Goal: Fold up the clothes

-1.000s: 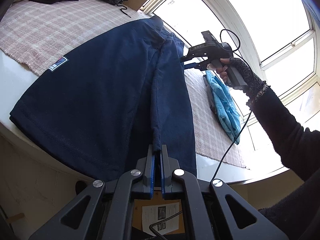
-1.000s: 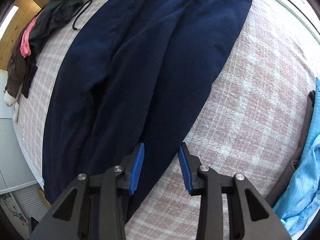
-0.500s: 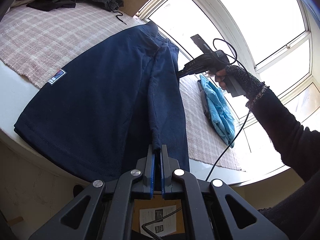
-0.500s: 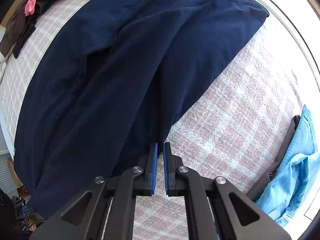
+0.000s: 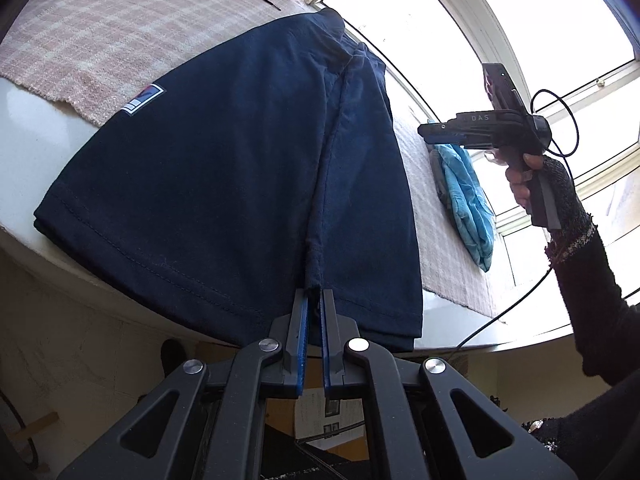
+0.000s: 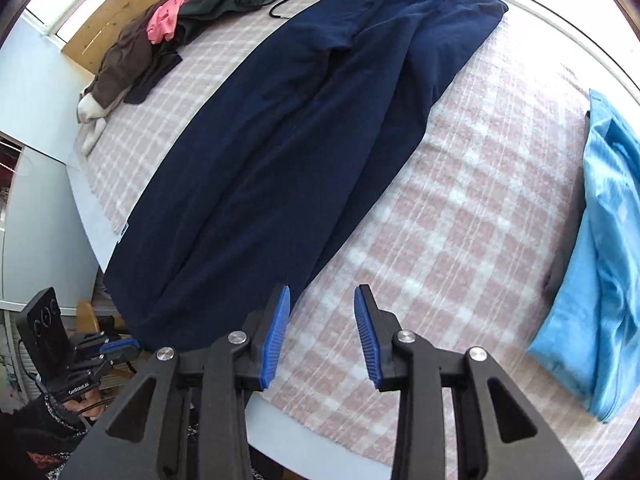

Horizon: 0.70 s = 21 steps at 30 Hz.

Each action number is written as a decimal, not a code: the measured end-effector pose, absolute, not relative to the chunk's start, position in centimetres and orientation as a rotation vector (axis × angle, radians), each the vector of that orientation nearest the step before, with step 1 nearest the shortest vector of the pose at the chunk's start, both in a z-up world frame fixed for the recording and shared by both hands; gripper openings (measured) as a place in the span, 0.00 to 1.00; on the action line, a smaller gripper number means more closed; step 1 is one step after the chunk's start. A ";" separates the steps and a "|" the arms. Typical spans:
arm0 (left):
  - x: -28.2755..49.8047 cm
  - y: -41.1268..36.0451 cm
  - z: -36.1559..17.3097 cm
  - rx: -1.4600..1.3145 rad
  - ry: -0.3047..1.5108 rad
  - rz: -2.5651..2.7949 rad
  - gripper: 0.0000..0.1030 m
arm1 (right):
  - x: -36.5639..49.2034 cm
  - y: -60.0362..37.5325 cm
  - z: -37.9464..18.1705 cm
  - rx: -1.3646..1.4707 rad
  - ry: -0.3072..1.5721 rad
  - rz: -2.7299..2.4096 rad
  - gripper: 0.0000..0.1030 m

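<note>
A navy T-shirt (image 6: pixel 304 128) was laid lengthwise on a pink checked blanket (image 6: pixel 460 240) that covered the bed, its hem hanging over the bed's near edge. The hem was clamped by the left gripper (image 5: pixel 314 308), whose blue pads were pressed together on a pinched ridge of the cloth just past that edge; from the pinch a raised fold was drawn up the shirt toward its far end. A small white and blue label (image 5: pixel 143 98) was seen on the shirt close to the blanket's left edge.

The right gripper (image 6: pixel 322 316) was held above the blanket, just beside the shirt's right side and clear of it. Its jaws had just been opening and stood apart, with nothing between them but checked blanket below. In the left wrist view the same tool was seen raised in a gloved hand (image 5: pixel 536 184), well off the cloth.

A light blue garment (image 6: pixel 600 248) was lying at the blanket's right edge, and a heap of dark and pink clothes (image 6: pixel 168 36) at the far left corner.
</note>
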<state>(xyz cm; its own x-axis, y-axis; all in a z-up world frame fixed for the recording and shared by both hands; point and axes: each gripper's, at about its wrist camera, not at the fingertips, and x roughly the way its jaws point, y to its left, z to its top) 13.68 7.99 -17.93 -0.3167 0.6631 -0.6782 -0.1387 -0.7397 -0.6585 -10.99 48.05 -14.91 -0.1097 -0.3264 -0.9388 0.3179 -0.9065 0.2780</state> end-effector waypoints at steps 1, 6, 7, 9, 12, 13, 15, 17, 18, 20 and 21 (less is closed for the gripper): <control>13.9 7.6 -17.6 -1.417 -0.659 2.088 0.04 | -8.2 47.7 -15.2 1.736 -0.022 -2.044 0.32; 14.2 6.9 -15.0 -1.377 -0.455 2.110 0.04 | 3.0 44.9 -16.6 1.627 0.122 -2.060 0.32; 14.1 7.2 -14.5 -1.365 -0.394 2.109 0.05 | 3.8 44.9 -16.5 1.597 0.130 -2.062 0.32; 14.0 7.8 -13.6 -1.340 -0.280 2.102 0.09 | 5.9 45.4 -16.6 1.530 0.170 -2.079 0.32; 13.1 8.7 -13.2 -1.329 -0.193 2.071 0.10 | 7.5 46.1 -17.3 1.491 0.222 -2.092 0.32; 12.8 9.1 -13.1 -1.325 -0.161 2.066 0.10 | 7.9 46.8 -17.5 1.488 0.222 -2.098 0.32; 12.2 9.4 -12.9 -1.315 -0.120 2.051 0.10 | 8.3 47.0 -17.9 1.470 0.227 -2.118 0.32; 11.5 9.3 -12.5 -1.314 -0.117 2.034 0.10 | 9.2 47.6 -18.2 1.441 0.234 -2.129 0.32; 11.2 9.2 -12.4 -1.314 -0.104 2.037 0.10 | 9.3 47.5 -18.2 1.428 0.249 -2.138 0.32; 10.7 8.9 -12.3 -1.314 -0.076 2.044 0.10 | 9.7 46.4 -19.1 1.421 0.271 -2.143 0.32; 10.5 8.8 -12.3 -1.316 -0.067 2.046 0.10 | 9.8 45.6 -19.7 1.407 0.279 -2.152 0.32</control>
<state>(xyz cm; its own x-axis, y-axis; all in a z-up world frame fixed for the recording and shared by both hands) 10.48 8.77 -12.28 -0.2456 0.5728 -0.7821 -0.5205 -0.7585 -0.3921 9.83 45.62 -19.68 -0.3022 -0.3302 -0.8942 0.5474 -0.8281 0.1207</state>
